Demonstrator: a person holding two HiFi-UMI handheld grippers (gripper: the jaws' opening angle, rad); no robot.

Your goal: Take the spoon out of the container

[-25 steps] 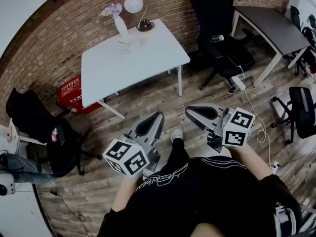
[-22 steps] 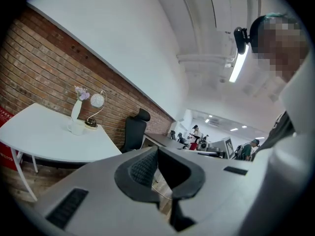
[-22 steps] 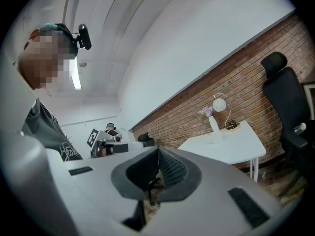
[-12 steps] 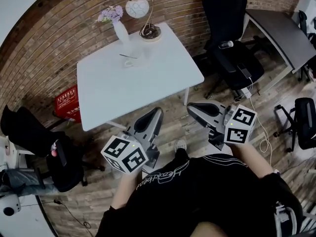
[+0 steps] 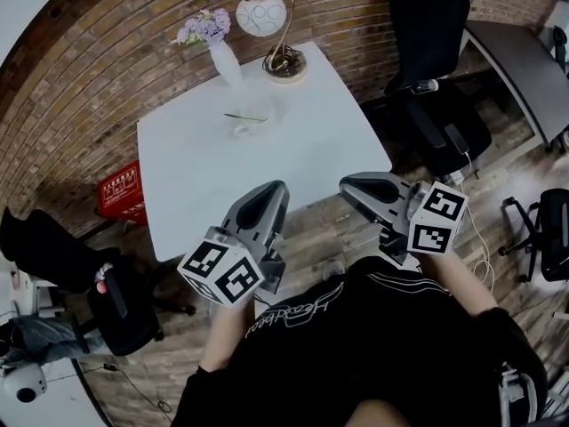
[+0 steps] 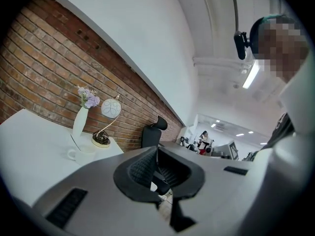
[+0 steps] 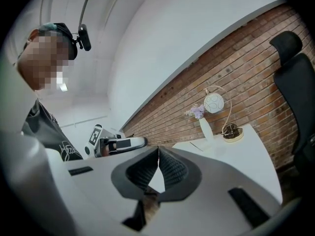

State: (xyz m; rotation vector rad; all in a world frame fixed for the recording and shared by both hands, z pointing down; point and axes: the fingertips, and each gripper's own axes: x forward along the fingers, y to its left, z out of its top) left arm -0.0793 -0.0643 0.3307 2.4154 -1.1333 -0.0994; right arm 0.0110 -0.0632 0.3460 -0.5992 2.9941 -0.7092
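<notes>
White table [image 5: 204, 172] nearer than before (person closing in); left gripper [image 5: 270, 192], right gripper [image 5: 352, 186] fingers clenched, empty.

Left gripper [image 6: 157, 157] with its jaws together, nothing between them.
Along the white table's [image 6: 29, 146] far edge stand a flower vase [image 6: 79, 123], a globe lamp [image 6: 110, 109] and a white cup [image 6: 78, 154].

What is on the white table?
A vase, a lamp, and a cup with a spoon at its rim. The left gripper covers part of the table's near edge.
</notes>
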